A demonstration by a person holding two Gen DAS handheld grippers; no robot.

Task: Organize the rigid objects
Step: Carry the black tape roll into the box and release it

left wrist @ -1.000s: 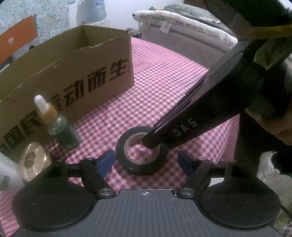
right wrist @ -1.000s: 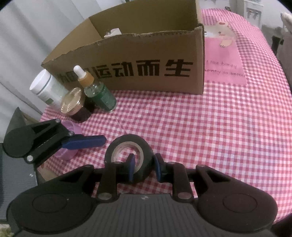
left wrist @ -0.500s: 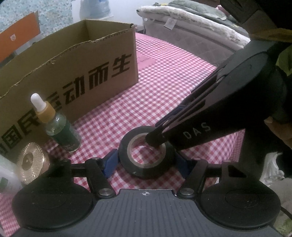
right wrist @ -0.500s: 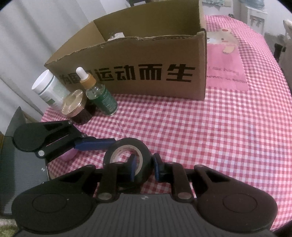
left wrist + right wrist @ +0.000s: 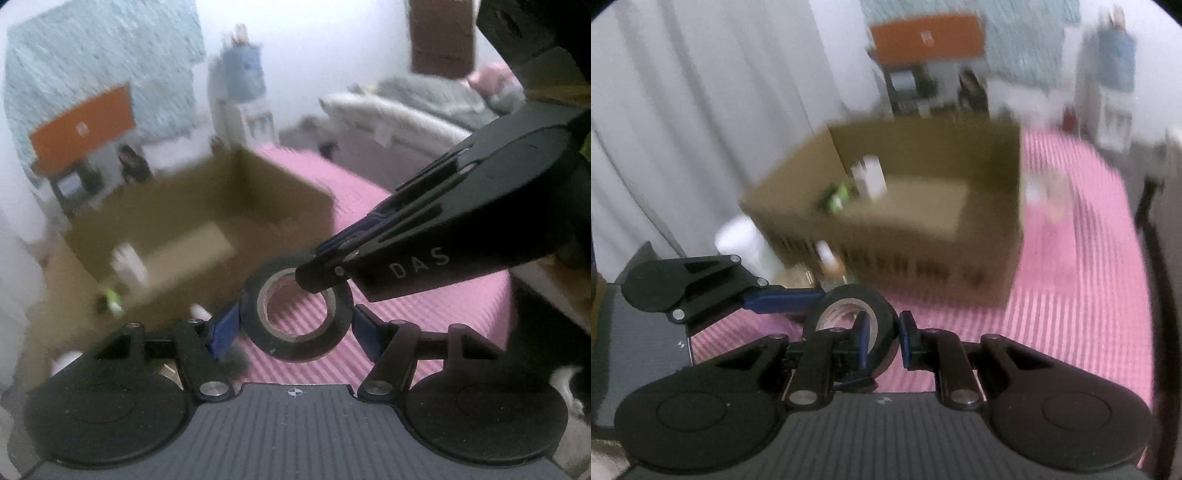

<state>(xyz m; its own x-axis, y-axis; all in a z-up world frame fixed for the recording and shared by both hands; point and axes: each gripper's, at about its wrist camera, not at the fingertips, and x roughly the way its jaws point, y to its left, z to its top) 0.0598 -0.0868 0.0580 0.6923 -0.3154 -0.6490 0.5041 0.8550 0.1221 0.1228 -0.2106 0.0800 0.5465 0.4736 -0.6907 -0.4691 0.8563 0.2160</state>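
Note:
A black roll of tape [image 5: 297, 334] is held in the air by both grippers. My left gripper [image 5: 295, 325] is shut on its outer sides. My right gripper [image 5: 882, 338] is shut on its wall, one finger inside the ring and one outside; the tape also shows in the right wrist view [image 5: 882, 306]. The open cardboard box [image 5: 923, 206] lies ahead and below, blurred. A white bottle [image 5: 868, 177] and a green item [image 5: 838, 197] lie inside it.
The pink checked tablecloth [image 5: 1082, 277] covers the table. A dropper bottle [image 5: 827, 260] and a white jar [image 5: 738, 240] stand in front of the box's left end. A couch [image 5: 406, 122] is beyond the table.
Both grippers have lifted the tape off the table and risen, so the box's inside now shows. The left gripper has closed onto the tape's sides.

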